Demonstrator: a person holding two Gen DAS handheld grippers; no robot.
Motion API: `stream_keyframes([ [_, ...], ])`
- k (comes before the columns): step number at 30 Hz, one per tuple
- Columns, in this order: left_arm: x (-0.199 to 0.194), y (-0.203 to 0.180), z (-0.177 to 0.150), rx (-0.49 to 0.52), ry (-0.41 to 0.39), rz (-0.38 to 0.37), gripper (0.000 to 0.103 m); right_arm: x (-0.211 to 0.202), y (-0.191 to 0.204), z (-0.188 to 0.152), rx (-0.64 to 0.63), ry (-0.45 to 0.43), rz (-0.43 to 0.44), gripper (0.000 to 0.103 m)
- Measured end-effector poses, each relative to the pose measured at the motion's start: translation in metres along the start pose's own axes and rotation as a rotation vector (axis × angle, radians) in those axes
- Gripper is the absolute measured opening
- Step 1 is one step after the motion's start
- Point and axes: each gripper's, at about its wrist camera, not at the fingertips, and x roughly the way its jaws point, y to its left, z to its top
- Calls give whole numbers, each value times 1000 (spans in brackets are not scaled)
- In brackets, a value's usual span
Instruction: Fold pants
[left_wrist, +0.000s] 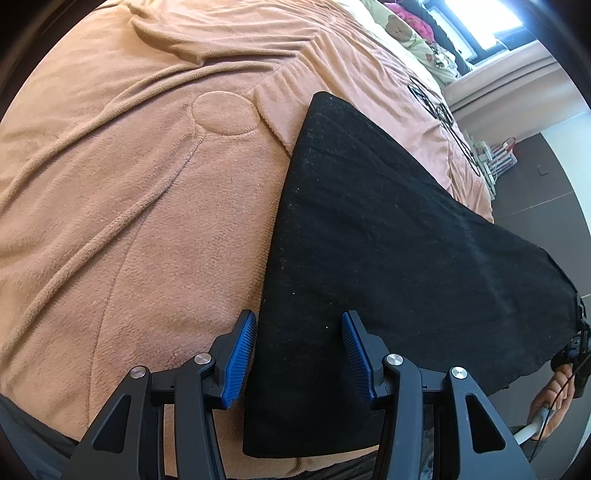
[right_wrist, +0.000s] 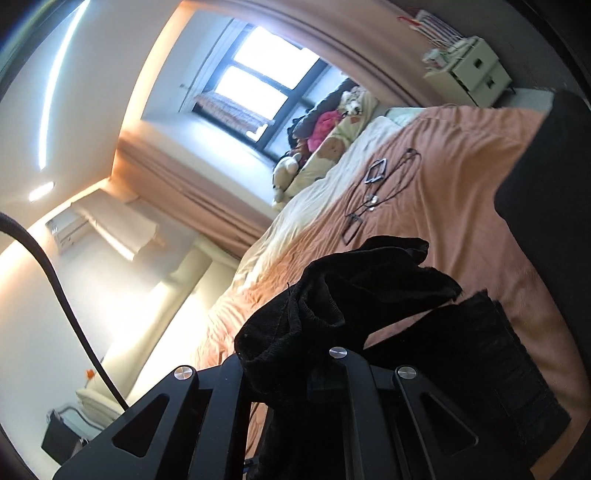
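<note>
Right gripper (right_wrist: 314, 354): nearest the lens, clamped tight on a bunched end of the pants, black cloth spilling over its jaws.
Blanket (left_wrist: 122, 192): peach fleece covering the bed, wrinkled at the far left.
Pants (left_wrist: 388, 240): black, lint-flecked, lying flat on the blanket's right side, tapering towards the far end, near right end raised.
Handling: soft, light and limp by the look of it; likely sags between grips, so take hems or waistband corners.
Left gripper (left_wrist: 299, 354): half spread, pinching nothing, hovering over the pants' near left edge.
</note>
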Motion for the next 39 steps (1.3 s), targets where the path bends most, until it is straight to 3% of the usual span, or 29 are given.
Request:
stream_keyframes([
  [6,-2,1,-2,1,0,1,50,-20,-23,-16,17,-4,-58,3],
  [13,-2,-1,-1,-1,-2,2,50,-54,-67,-59,168,29,-171,3],
  [20,-12,1,0,-9,-28,22,50,-60,-121,-84,307,60,-278,3],
  [31,-19,6,17,-8,-61,8,50,-58,-102,-74,265,20,-312,2],
  [39,5,0,37,2,-27,-79,50,-61,-120,-93,301,34,-333,2],
])
